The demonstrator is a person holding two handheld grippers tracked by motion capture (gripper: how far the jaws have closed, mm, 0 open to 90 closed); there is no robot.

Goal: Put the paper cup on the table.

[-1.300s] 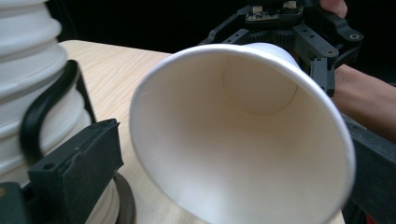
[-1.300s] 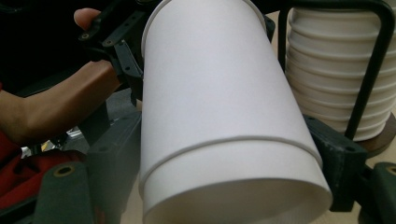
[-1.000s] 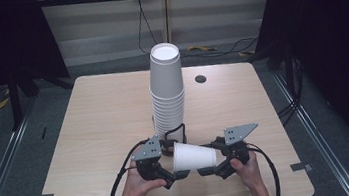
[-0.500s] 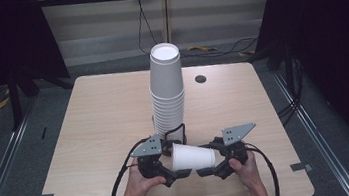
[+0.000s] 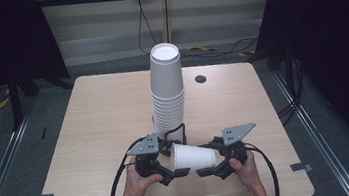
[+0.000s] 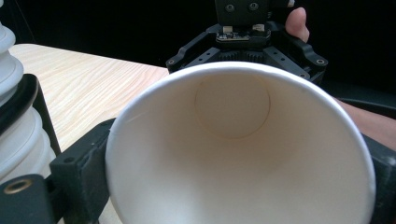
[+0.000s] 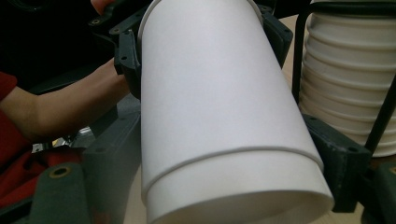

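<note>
A white paper cup [image 5: 193, 156] lies on its side just above the table's front edge, held between my two grippers. My left gripper [image 5: 173, 161] is at the cup's open mouth. Its jaws have just been closing, and the pads now press both sides of the rim [image 6: 233, 154]. My right gripper [image 5: 210, 158] is shut on the cup's base end [image 7: 210, 93], with one jaw on each side. A tall stack of white cups [image 5: 168, 93] stands upright just behind the grippers, with a black wire frame [image 7: 299, 56] around its lower part.
The light wooden table [image 5: 92, 138] has a round dark cable hole [image 5: 201, 79] at the back right. The stack [image 6: 14, 116] stands close to my left gripper's side. Cables trail from both grippers toward the front edge. Dark floor and rails surround the table.
The cup and both hands stay where they were. The left gripper's jaws have drawn in onto the cup's rim.
</note>
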